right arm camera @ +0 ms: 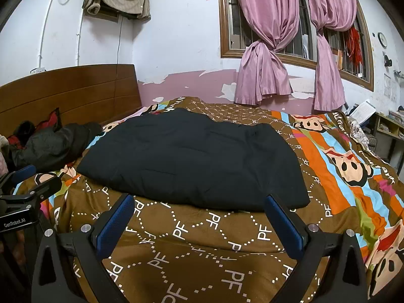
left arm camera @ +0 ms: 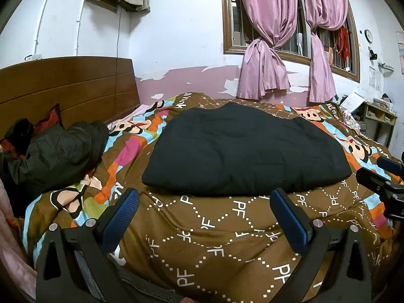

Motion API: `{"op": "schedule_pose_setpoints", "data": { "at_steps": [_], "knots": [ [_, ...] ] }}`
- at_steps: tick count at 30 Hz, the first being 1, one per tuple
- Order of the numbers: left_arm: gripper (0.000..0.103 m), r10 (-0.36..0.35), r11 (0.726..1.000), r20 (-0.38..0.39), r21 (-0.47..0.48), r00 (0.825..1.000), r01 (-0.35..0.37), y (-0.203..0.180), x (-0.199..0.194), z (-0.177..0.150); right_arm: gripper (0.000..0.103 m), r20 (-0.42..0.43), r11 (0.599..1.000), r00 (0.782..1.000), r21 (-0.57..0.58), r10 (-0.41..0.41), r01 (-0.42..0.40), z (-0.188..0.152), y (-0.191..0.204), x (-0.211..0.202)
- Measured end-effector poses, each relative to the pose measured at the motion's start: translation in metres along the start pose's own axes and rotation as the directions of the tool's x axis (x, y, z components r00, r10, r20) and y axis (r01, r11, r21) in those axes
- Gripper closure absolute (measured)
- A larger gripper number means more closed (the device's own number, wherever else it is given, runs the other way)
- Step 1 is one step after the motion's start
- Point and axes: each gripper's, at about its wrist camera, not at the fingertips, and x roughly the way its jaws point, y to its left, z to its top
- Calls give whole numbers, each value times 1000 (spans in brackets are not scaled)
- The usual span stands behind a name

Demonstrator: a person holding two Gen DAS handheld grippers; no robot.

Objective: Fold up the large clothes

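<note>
Two grippers, ours: left gripper (left arm camera: 204,217) and right gripper (right arm camera: 199,224) both spread wide, holding nothing, above the quilt (left arm camera: 227,240). Beyond, black garment (right arm camera: 186,159) lies flat mid-bed, apart from both. We judge it soft, padded, bulky, light; pinch near-edge corners.

Pink curtains (left arm camera: 265,38) hang beside wooden headboard (left arm camera: 68,88).
</note>
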Motion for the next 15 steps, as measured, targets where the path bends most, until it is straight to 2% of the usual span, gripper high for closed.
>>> {"op": "schedule_pose_setpoints", "data": {
  "at_steps": [15],
  "knots": [
    [2, -1, 1000, -2, 1, 1000, 1, 1, 1, 0, 0, 0, 1000, 1000, -1, 0, 0, 0, 1, 0]
  ]
}}
